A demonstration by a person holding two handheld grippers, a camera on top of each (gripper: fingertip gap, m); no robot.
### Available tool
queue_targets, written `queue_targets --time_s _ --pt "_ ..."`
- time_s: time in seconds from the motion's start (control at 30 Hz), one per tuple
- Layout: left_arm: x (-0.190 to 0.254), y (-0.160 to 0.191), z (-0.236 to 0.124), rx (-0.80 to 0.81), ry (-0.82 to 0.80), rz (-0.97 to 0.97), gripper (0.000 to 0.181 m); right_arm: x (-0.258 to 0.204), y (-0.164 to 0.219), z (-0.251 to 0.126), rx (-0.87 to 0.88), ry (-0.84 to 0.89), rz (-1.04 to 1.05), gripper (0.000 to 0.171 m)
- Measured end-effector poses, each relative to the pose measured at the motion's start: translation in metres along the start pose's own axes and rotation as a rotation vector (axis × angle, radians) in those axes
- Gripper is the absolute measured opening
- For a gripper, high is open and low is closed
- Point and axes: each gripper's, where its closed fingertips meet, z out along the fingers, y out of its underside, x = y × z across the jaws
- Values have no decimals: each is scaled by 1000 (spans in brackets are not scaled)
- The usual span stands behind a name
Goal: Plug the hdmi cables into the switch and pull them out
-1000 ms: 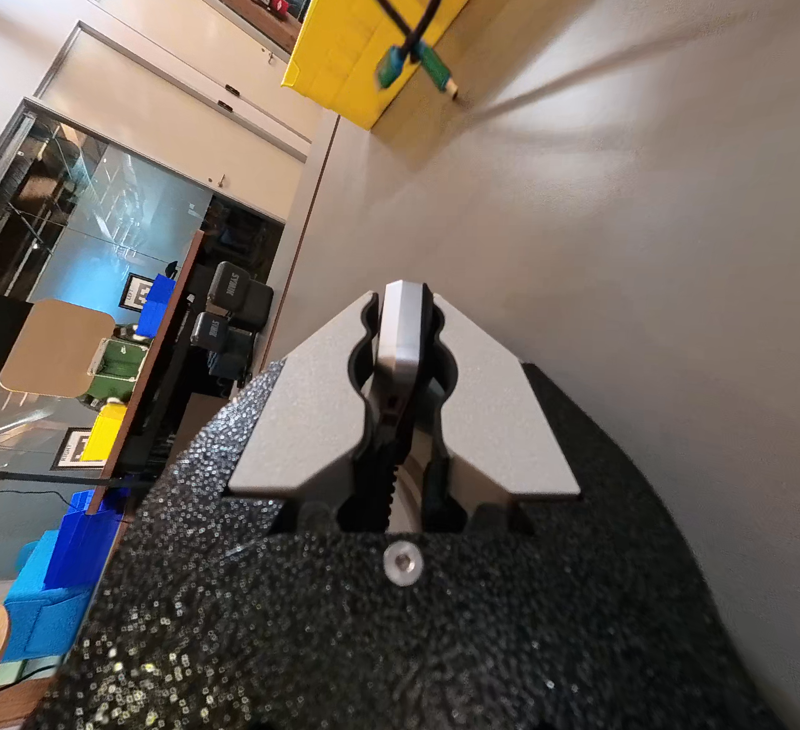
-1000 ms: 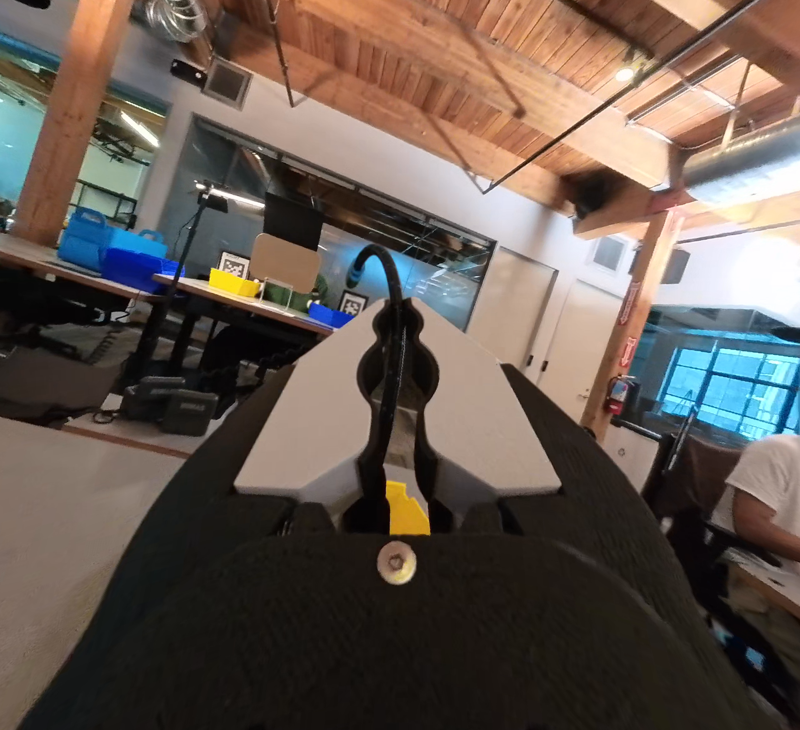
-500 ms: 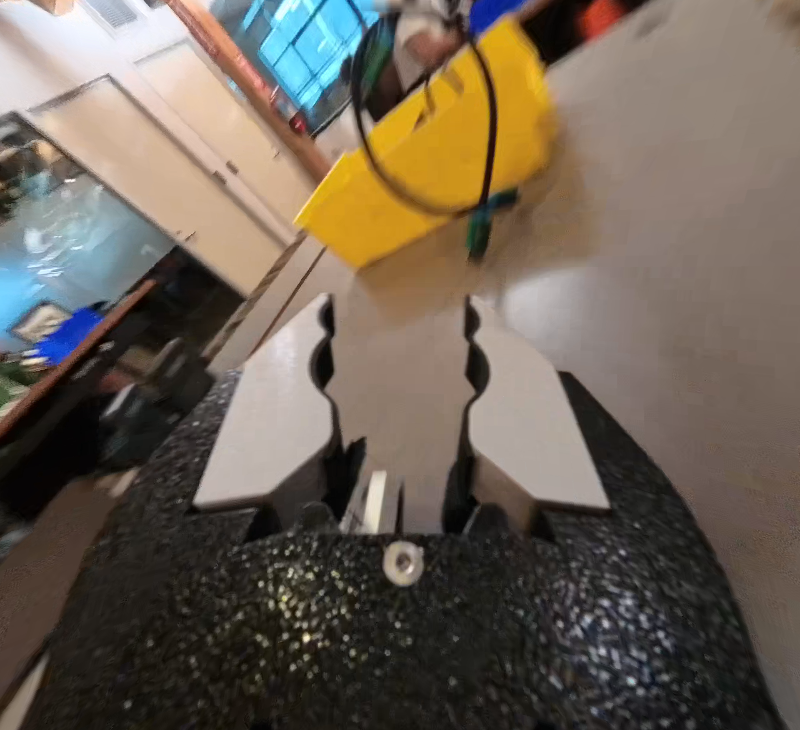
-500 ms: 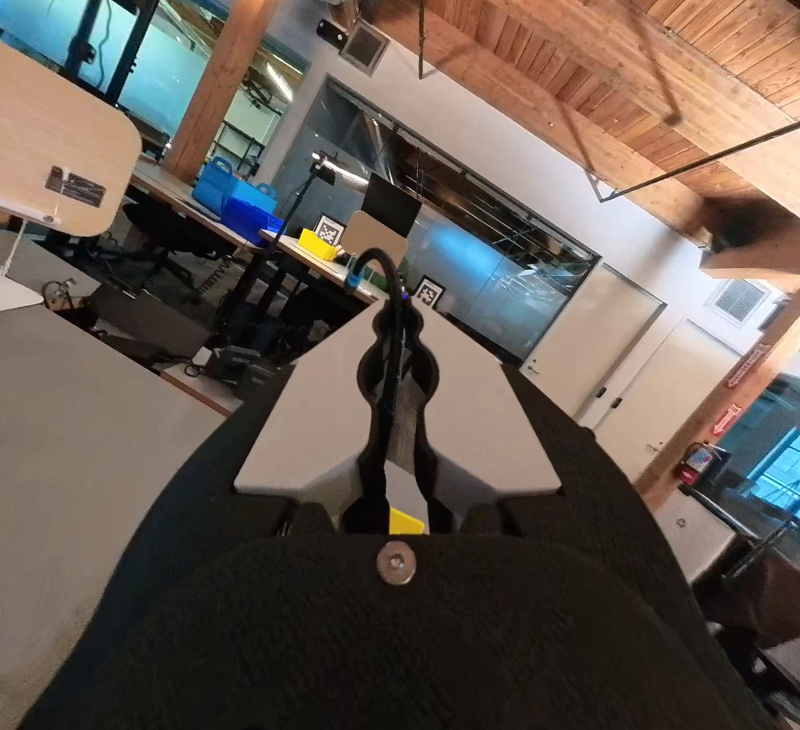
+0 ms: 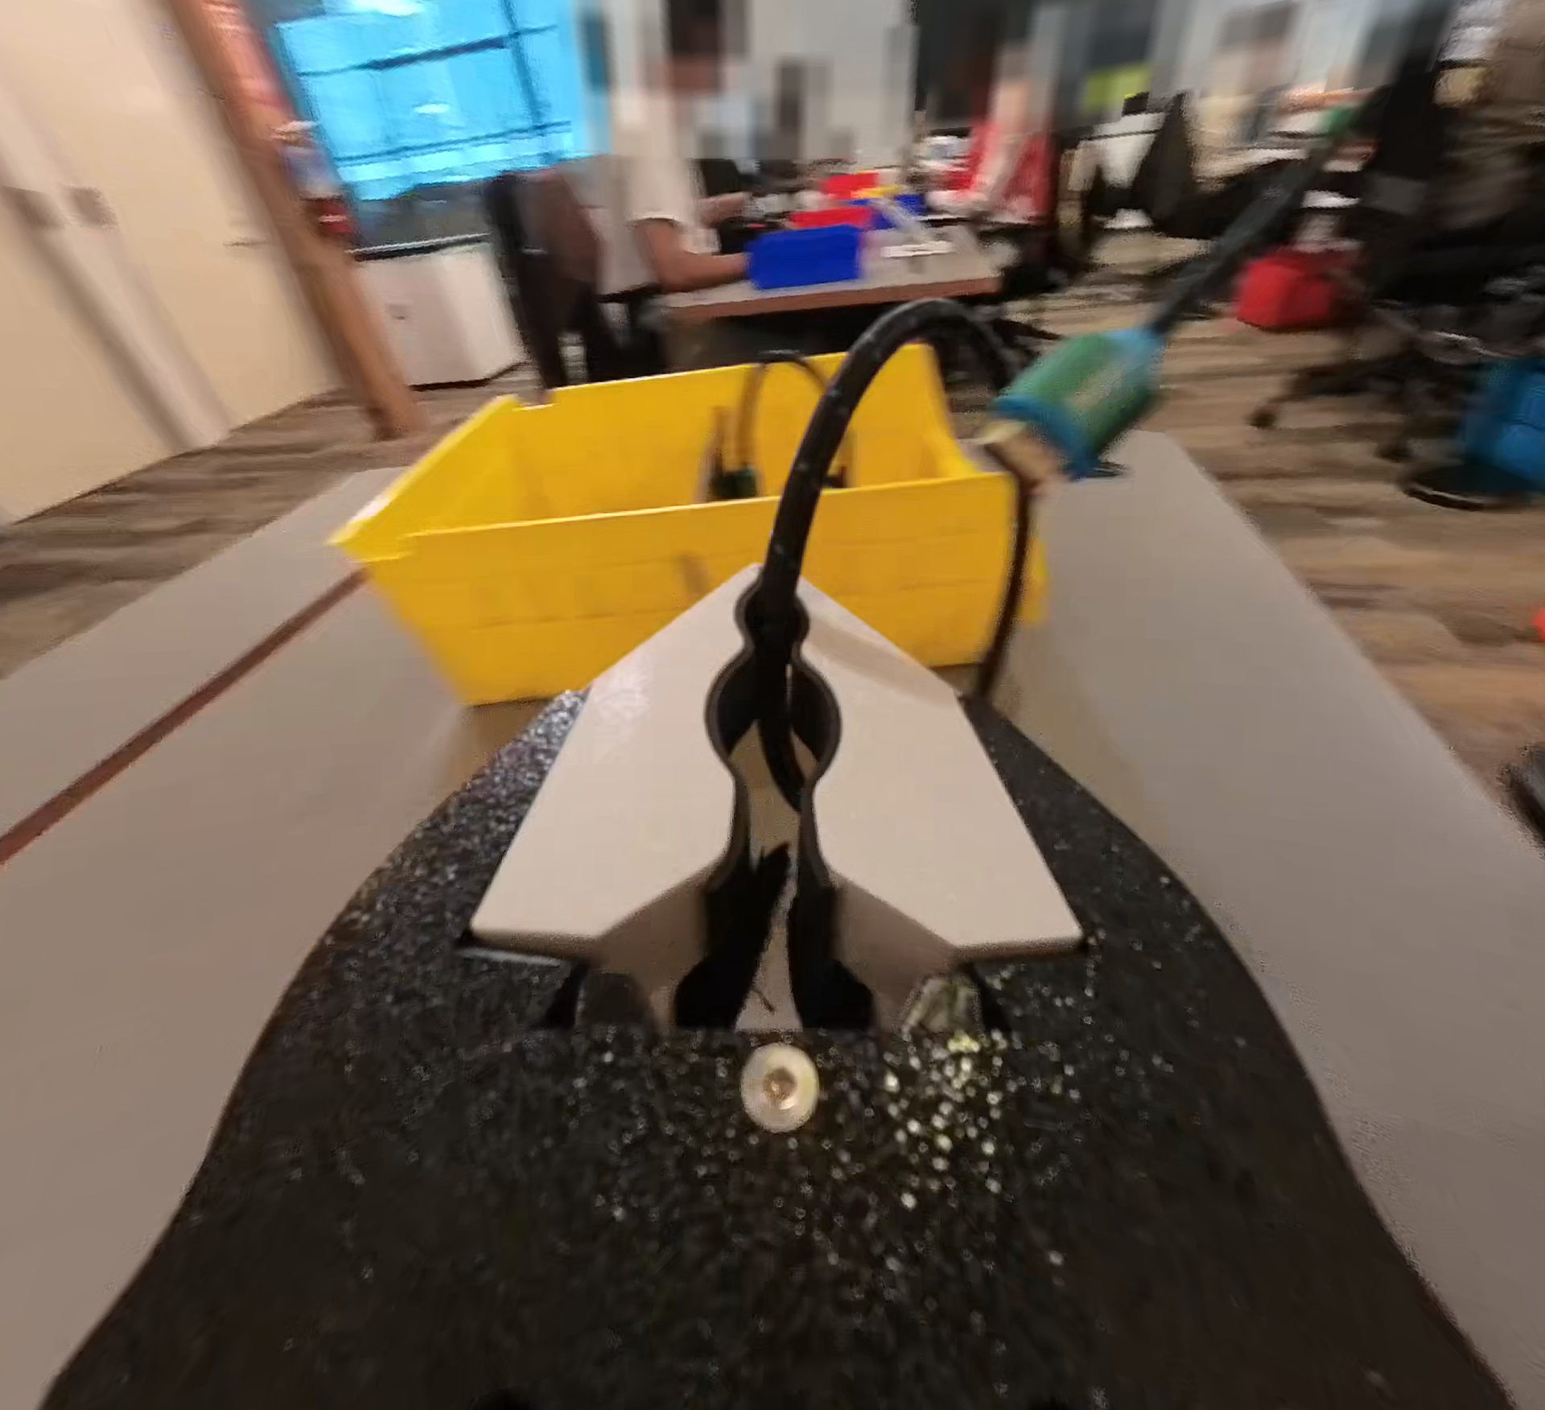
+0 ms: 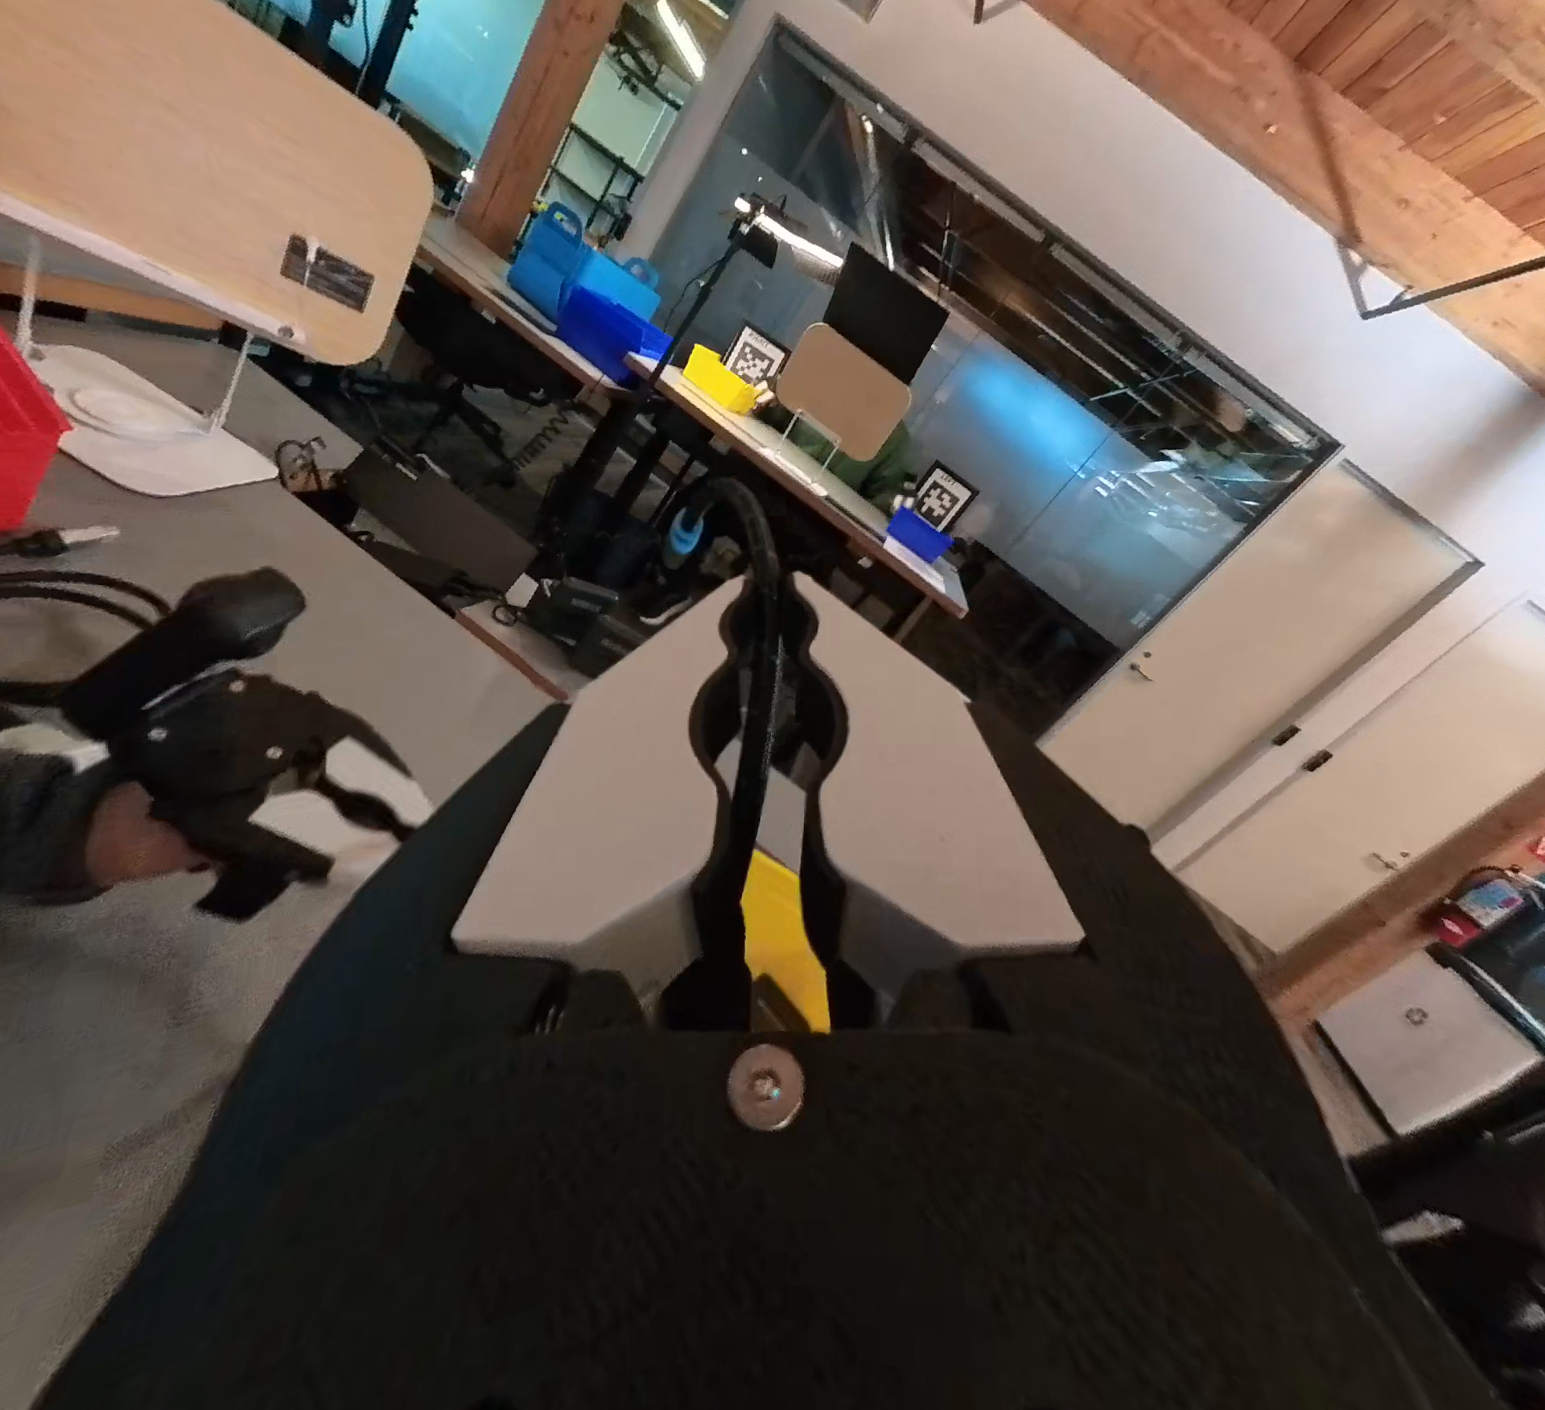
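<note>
My left gripper [image 5: 773, 592] is shut on a black braided HDMI cable [image 5: 815, 450] that arches up out of the jaws and drops to the right beside the bin. A green and blue HDMI plug [image 5: 1078, 400] hangs in the air at the upper right on its own cable. My right gripper [image 6: 765, 601] is shut on a black cable [image 6: 757, 525] that curls over the fingertips to a blue plug end [image 6: 685, 534]. No switch shows in either view.
A yellow bin [image 5: 669, 559] with more cables stands on the grey table [image 5: 251, 784] just beyond my left gripper. It also shows through the right jaws [image 6: 777, 910]. A person's hand [image 6: 117, 843] holds the other gripper at the left. Desks and chairs stand behind. The tips of one gripper are about 30 cm away from the tips of the other.
My left gripper held a silver switch, opened and let it go, and is now shut on a black cable. My right gripper kept its cable and swung to the left.
</note>
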Motion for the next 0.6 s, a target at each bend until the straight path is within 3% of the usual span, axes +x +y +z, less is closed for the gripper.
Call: queue_targets --time_s 0.1,0.2,0.4,0.6 --pt "-48 7 -26 -31 -295 38 0 -2 5 -8 -34 -58 38 4" --pt "-61 12 -51 -95 -445 251 0 19 2 -13 -26 3 27 4" --pt "-47 16 -77 -110 -498 455 0 88 13 -7 -97 244 -212 4" --pt "-45 18 -82 -88 -510 469 0 107 83 5 -227 257 -322 4"
